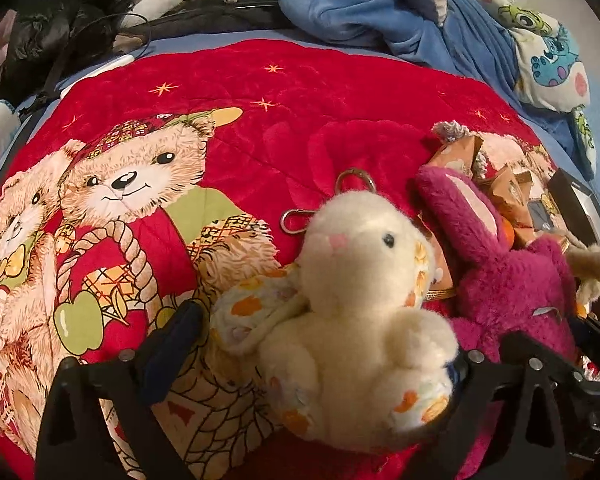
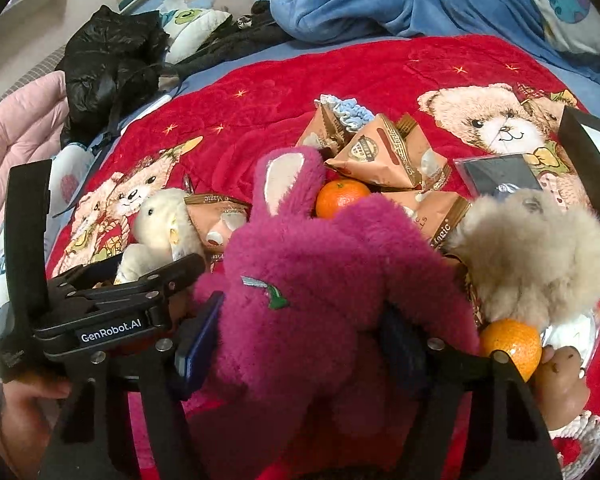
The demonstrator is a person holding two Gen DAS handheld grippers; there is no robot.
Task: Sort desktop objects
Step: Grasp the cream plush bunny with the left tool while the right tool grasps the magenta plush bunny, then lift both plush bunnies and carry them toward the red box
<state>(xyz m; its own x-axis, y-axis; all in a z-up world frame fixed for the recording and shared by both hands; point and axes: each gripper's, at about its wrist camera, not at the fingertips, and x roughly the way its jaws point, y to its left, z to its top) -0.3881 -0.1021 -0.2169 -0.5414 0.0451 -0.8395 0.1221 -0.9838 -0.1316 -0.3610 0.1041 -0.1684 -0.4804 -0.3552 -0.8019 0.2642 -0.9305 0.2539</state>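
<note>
Currently, step in hand: two soft toys are being taken up at once from the mixed pile on the red quilted bear-print blanket, which is spread over a bed.
Left claw: set around the cream plush bunny with orange-spotted ears and feet; its left finger stands clear of the toy, so the jaws are judged apart, though the right pad is hidden behind the plush.
Right claw: placed about the lower body of the magenta fluffy plush rabbit; both blue pads are seen pressed into the fur, so it is judged clamped on the rabbit.
Bunny's place: lying on the blanket just beside the rabbit, its two metal clasps resting on the fabric.
Pile still unsorted: brown triangular snack packets, two small oranges, a beige furry plush and a dark flat packet, all crowded near the rabbit.
Next move, as judged: the left jaws are to be closed on the bunny, then both toys lifted clear without the packets being dragged along.
Risk: the clasps could be snagged on the blanket's pile.
</note>
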